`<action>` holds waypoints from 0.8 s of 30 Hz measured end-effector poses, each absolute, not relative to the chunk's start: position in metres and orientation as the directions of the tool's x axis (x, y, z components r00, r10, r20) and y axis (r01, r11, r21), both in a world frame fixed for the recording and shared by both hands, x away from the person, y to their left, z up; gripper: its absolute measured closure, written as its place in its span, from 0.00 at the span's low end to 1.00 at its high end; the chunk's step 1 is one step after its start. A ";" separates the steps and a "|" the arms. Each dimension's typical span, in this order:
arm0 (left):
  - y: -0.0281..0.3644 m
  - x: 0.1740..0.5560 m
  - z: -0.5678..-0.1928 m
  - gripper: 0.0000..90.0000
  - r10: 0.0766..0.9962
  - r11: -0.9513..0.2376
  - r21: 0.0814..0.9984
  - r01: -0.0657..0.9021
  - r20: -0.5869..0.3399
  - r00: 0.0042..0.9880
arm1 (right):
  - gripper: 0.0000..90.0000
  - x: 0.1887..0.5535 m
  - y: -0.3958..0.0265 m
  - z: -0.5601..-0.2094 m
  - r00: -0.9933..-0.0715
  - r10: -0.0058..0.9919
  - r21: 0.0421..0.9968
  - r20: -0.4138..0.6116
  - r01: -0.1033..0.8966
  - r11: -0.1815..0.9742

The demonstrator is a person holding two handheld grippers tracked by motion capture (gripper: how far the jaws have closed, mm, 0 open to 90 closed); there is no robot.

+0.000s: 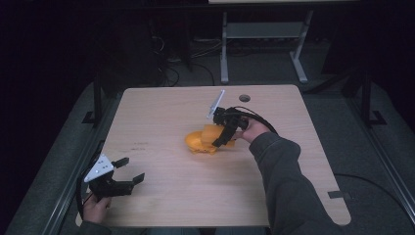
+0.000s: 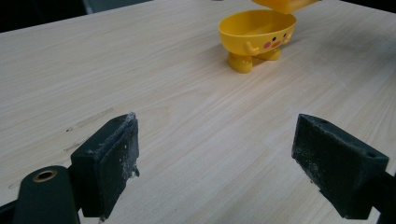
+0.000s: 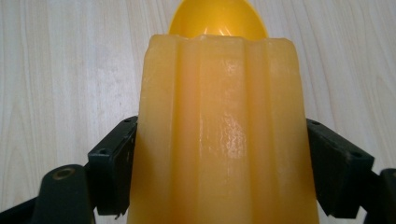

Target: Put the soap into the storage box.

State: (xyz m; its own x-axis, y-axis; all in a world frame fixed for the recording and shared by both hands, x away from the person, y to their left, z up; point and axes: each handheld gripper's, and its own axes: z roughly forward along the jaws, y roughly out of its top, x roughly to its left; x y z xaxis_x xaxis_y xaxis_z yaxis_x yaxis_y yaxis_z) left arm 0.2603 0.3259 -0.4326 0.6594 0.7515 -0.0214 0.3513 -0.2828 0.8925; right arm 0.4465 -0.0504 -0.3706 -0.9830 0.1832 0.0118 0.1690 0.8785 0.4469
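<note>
A yellow character-shaped bowl (image 2: 258,35) with small arms, feet and pink cheeks stands upright near the middle of the table (image 1: 161,112); the same bowl (image 1: 195,142) sits just left of my right gripper. My right gripper (image 1: 219,142) is shut on a pale orange ribbed block (image 3: 219,135), held just above the bowl (image 3: 218,18), whose rim peeks out behind the block. My left gripper (image 1: 129,170) rests near the table's front left edge, open, with nothing between its pads (image 2: 109,163).
A round cable hole (image 1: 244,98) lies near the table's far edge. The table has a notch (image 1: 340,194) at its front right edge. Desk legs and cables stand on the dark floor beyond.
</note>
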 end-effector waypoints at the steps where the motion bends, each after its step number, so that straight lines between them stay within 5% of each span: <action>1: 0.326 0.260 -0.432 0.16 0.751 -0.285 0.892 0.351 -0.019 0.660 | 0.23 0.447 -0.049 -0.370 -0.983 0.182 0.449 0.014 0.169 0.877; 24: 0.327 0.260 -0.432 0.16 0.753 -0.283 0.893 0.351 -0.020 0.658 | 0.23 0.466 -0.011 -0.369 -0.994 0.106 0.489 0.034 0.109 0.866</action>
